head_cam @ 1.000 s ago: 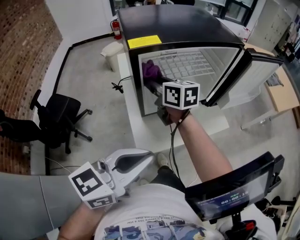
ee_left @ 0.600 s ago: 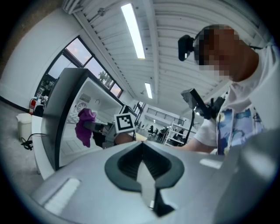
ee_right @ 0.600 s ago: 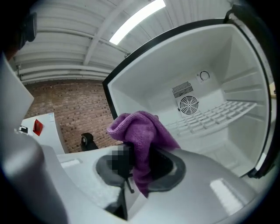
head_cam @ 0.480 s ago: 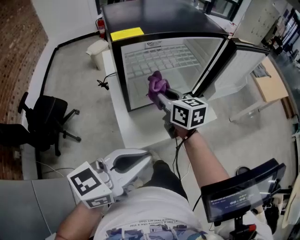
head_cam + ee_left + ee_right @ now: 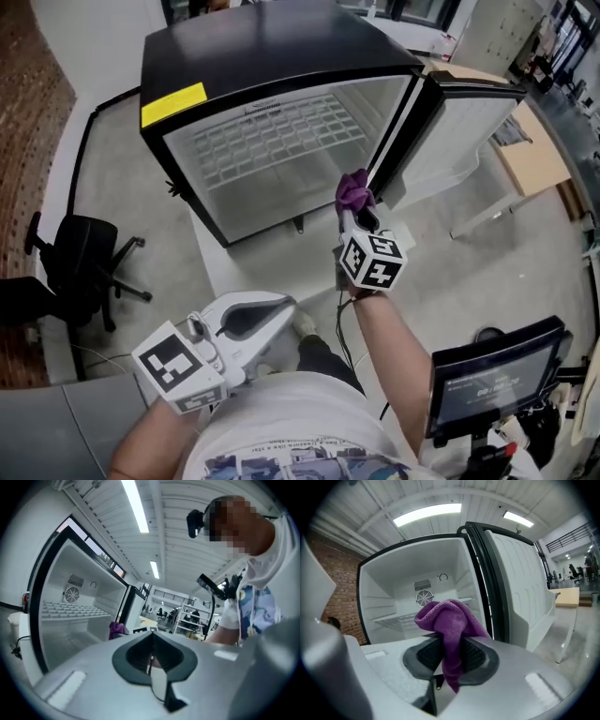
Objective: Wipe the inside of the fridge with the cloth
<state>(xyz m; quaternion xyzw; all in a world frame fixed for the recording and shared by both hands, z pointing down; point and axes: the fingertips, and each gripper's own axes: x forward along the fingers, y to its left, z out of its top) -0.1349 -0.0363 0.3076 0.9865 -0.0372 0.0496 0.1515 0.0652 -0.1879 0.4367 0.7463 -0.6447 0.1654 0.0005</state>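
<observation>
Holding the purple cloth [image 5: 353, 190] at its tip, your right hand-held gripper [image 5: 358, 211] sits just outside the open fridge [image 5: 281, 56], near the edge where the door [image 5: 459, 131] swings away. The head view only shows the cloth bunched there. The right gripper view shows both jaws clamped on it, with folds above and a tail hanging below, and a round fan [image 5: 424, 598] on the back wall. Your left hand-held gripper [image 5: 281, 314] is low by your body. Its own view shows the jaws pressed together on nothing.
</observation>
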